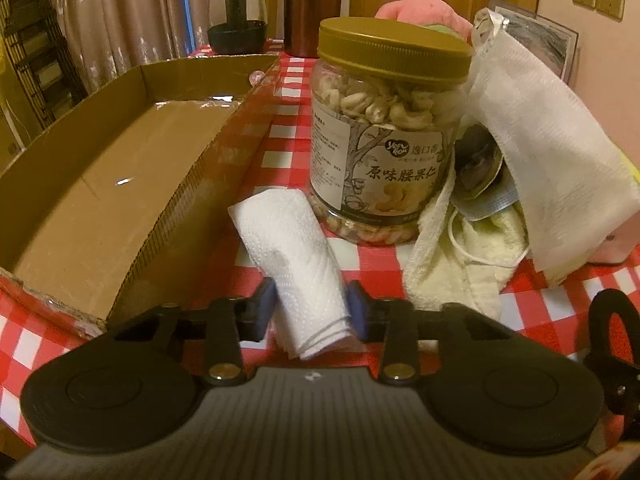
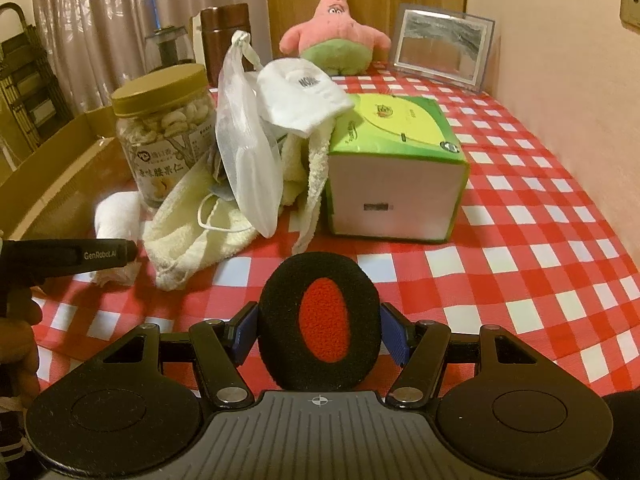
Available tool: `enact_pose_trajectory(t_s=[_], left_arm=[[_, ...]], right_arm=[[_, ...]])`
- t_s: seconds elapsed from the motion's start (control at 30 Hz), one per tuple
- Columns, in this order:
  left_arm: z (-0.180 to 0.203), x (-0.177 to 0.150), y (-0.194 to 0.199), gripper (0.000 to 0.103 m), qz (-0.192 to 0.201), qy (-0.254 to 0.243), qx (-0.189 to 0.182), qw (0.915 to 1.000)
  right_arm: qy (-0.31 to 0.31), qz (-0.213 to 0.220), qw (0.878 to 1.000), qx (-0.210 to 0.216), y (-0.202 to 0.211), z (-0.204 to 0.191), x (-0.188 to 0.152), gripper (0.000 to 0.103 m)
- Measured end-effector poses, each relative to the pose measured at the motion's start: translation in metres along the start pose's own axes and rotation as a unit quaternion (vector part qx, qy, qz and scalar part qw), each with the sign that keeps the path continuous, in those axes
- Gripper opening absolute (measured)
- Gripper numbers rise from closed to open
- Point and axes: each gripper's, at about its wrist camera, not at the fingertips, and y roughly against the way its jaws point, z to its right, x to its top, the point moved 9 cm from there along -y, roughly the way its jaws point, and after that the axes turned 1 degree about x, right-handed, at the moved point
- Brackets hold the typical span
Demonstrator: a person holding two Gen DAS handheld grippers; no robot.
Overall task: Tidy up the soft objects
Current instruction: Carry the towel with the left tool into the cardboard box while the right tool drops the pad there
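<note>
I see my left hand-held gripper (image 1: 312, 308) with its jaws narrowed on both sides of a folded tissue (image 1: 294, 256) that lies on the worktop (image 1: 560, 320); the pads seem to touch its sides, so I judge it is pinching the tissue, which has not left the cloth. My right hand-held gripper (image 2: 320, 330) holds a pad (image 2: 318, 322), black with a red centre, between jaws that stand fairly wide because the pad is wide. The box (image 1: 120, 184) is at about 10 o'clock from the tissue in the left wrist view, and its floor looks bare as far as I can see, so I think nothing is sorted yet. At 2 o'clock from the tissue there is a pile beside the jar (image 1: 388, 136): a towel (image 1: 452, 276), a white cloth (image 1: 552, 168) draped over it, and a mask (image 2: 302, 96) that the right view shows on top. A plush (image 2: 336, 32) sits at the far side, at 12 o'clock, and a tissue box (image 2: 396, 172) stands just beside the pile. My judgement is that the task is at the beginning: two soft things are in the grippers, and the towel, cloth, mask and plush all remain. The jar is hard and probably stays where it is.
</note>
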Motion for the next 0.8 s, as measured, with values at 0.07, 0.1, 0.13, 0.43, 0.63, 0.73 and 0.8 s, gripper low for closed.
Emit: enact_pose_trajectory(t_s=[0.07, 0.1, 0.13, 0.43, 0.63, 0.73, 0.8], left_arm=[[-0.001, 0.000, 0.004, 0.028, -0.001, 0.006, -0.006, 1.0000], [-0.002, 0.000, 0.006, 0.027, -0.001, 0.010, -0.008, 0.9999], [-0.003, 0.001, 0.009, 0.027, 0.001, 0.013, -0.009, 0.9999], [-0.007, 0.017, 0.052, 0.027, 0.024, 0.020, -0.031, 0.9990], [-0.031, 0.044, 0.090, 0.027, 0.053, 0.007, -0.033, 0.9980], [-0.052, 0.061, 0.107, 0.027, 0.069, -0.011, -0.027, 0.9972], [-0.069, 0.071, 0.115, 0.027, 0.075, -0.020, -0.020, 0.9968]], right_arm=[[0.000, 0.006, 1.000, 0.002, 0.005, -0.001, 0.002, 0.063], [0.000, 0.009, 1.000, 0.002, 0.007, -0.001, 0.003, 0.063], [0.000, 0.012, 1.000, 0.003, 0.009, -0.002, 0.004, 0.063], [0.006, 0.036, 0.999, 0.025, 0.034, -0.015, 0.018, 0.064], [0.040, 0.055, 0.994, 0.087, 0.048, -0.057, 0.040, 0.063], [0.056, 0.056, 0.989, 0.123, 0.049, -0.086, 0.054, 0.064], [0.067, 0.054, 0.985, 0.148, 0.046, -0.108, 0.062, 0.064]])
